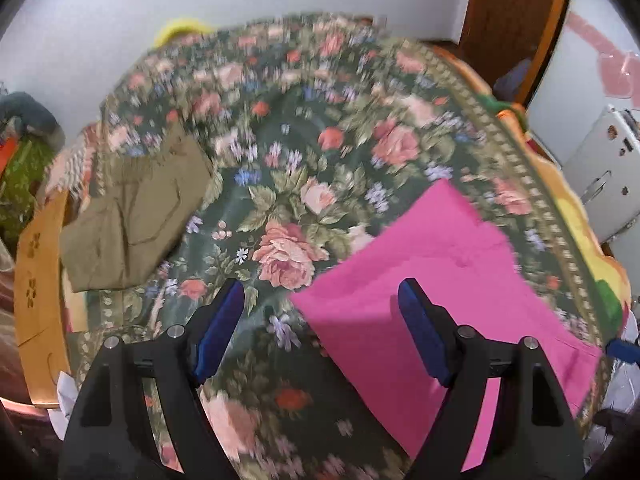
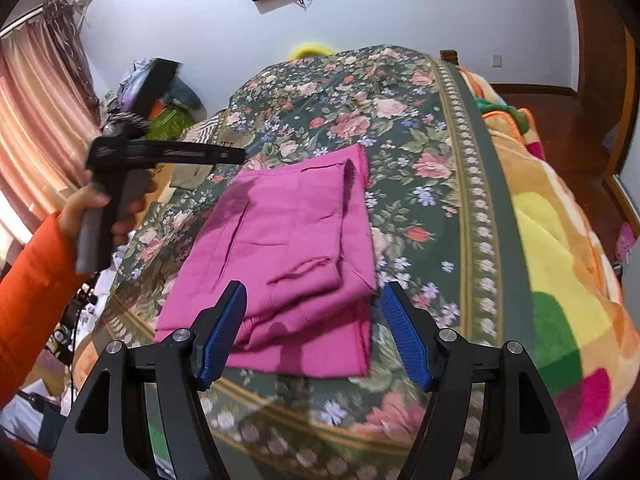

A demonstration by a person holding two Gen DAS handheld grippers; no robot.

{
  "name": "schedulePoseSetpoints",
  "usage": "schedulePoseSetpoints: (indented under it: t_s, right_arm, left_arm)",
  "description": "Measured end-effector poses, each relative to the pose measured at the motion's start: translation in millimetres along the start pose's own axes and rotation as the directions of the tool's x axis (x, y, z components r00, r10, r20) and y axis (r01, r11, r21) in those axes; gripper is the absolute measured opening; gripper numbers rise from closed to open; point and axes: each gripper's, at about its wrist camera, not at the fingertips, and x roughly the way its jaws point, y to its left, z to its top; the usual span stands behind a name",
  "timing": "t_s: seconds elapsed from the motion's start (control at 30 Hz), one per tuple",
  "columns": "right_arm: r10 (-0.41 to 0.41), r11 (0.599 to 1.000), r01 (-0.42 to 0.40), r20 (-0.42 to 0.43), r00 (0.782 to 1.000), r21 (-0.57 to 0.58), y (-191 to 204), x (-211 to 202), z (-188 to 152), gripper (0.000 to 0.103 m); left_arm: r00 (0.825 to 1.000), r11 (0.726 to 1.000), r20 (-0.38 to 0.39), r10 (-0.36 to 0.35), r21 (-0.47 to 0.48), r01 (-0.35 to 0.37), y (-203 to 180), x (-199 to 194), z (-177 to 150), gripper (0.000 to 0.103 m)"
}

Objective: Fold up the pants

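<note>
Evidently we held both tongs, left (image 1: 322,308) and right (image 2: 314,306), wide open and empty, leaving the folded pink pants (image 2: 288,248) flat at twelve o'clock on the bed (image 2: 472,184).

The pants (image 2: 288,256) lying just ahead of the right gripper's (image 2: 314,334) blue-padded black jaws are solid magenta pink. Under them the bedspread (image 2: 400,128) is dark green, strewn with pink and red roses, small lilac flowers and a pale dotted border. Right of those jaws, a blanket (image 2: 552,248) shows orange, yellow and green patches. Ahead and left of the left gripper's (image 1: 322,324) matching black-and-blue jaws sits a plain olive-khaki garment (image 1: 132,216).
</note>
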Motion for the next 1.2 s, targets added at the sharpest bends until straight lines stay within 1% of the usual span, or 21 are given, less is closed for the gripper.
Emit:
schedulePoseSetpoints:
  t_s: [0.13,0.2,0.23,0.27,0.3,0.33,0.43,0.5,0.63,0.7,0.8,0.9,0.93,1.0,1.03,1.07,1.1,1.13,1.2]
  right_arm:
    - [-0.023,1.0,0.023,-0.06,0.998,0.004,-3,26,-2,0.066]
    - [-0.024,1.0,0.023,-0.106,0.994,-0.015,-5,40,-6,0.066]
    - [-0.025,0.999,0.022,-0.122,0.992,-0.027,-6,43,-7,0.067]
    - [-0.023,0.999,0.016,-0.126,0.992,-0.05,-6,45,-7,0.068]
    - [-0.019,0.998,0.011,-0.124,0.992,-0.068,-8,44,-6,0.07]
    - [-0.022,0.997,0.013,-0.13,0.991,-0.076,-10,45,-4,0.07]
    - [-0.049,0.995,0.036,-0.136,0.99,-0.096,-20,47,2,0.07]
    - [-0.071,0.994,0.058,-0.136,0.988,-0.097,-28,50,8,0.07]
    - [-0.152,0.986,0.142,-0.112,0.982,-0.091,-39,51,25,0.07]
    - [-0.169,0.983,0.162,-0.09,0.981,-0.082,-39,46,30,0.07]
    - [-0.128,0.99,0.123,-0.065,0.99,-0.074,-33,35,31,0.07]
    - [-0.096,0.992,0.091,-0.059,0.994,-0.086,-22,29,22,0.07]
    - [-0.091,0.992,0.085,-0.063,0.994,-0.096,-18,30,18,0.07]
    - [-0.071,0.992,0.064,-0.072,0.995,-0.107,-13,34,11,0.069]
    - [-0.066,0.993,0.058,-0.074,0.995,-0.107,-12,37,8,0.059]
    - [-0.065,0.993,0.057,-0.082,0.995,-0.1,-13,41,6,0.051]
    - [-0.043,0.996,0.035,-0.102,0.994,-0.086,-15,45,4,0.048]
    - [-0.032,0.997,0.024,-0.108,0.994,-0.076,-17,49,3,0.047]
    - [-0.029,0.997,0.022,-0.097,0.995,-0.08,-18,49,1,0.045]
  left_arm:
    - [0.998,1.0,-0.069,-0.011,-0.015,0.01,4,36,6,0.079]
    - [0.994,1.0,-0.111,0.02,0.019,-0.018,2,54,4,0.079]
    - [0.992,0.998,-0.114,0.051,0.052,-0.045,0,61,1,0.086]
    - [0.994,0.994,-0.081,0.075,0.083,-0.068,-1,61,-3,0.089]
    - [0.995,0.993,-0.063,0.078,0.096,-0.072,0,60,-7,0.091]
    - [0.995,0.993,-0.062,0.073,0.099,-0.066,2,59,-9,0.091]
    - [0.996,0.997,-0.068,0.06,0.059,-0.056,18,51,-18,0.091]
    - [0.996,0.999,-0.069,0.05,0.015,-0.049,30,44,-28,0.091]
    - [0.998,0.996,-0.058,-0.009,-0.093,0.003,48,20,-61,0.091]
    - [0.999,0.993,-0.044,-0.031,-0.117,0.026,50,7,-79,0.091]
    - [0.998,0.989,-0.026,-0.054,-0.143,0.05,48,-14,-107,0.092]
    - [0.993,0.973,-0.042,-0.107,-0.209,0.096,47,-24,-122,0.091]
    - [0.993,0.971,-0.038,-0.11,-0.217,0.099,44,-28,-128,0.091]
    - [0.998,0.976,-0.008,-0.068,-0.207,0.065,37,-38,-136,0.091]
    - [0.999,0.978,0.007,-0.046,-0.205,0.046,35,-42,-138,0.091]
    - [0.999,0.979,0.014,-0.029,-0.203,0.032,34,-44,-140,0.091]
    - [1.0,0.979,0.024,-0.008,-0.204,0.012,33,-47,-140,0.087]
    - [0.999,0.978,0.037,0.021,-0.207,-0.013,32,-50,-141,0.078]
    - [0.997,0.977,0.045,0.056,-0.207,-0.046,35,-55,-144,0.067]
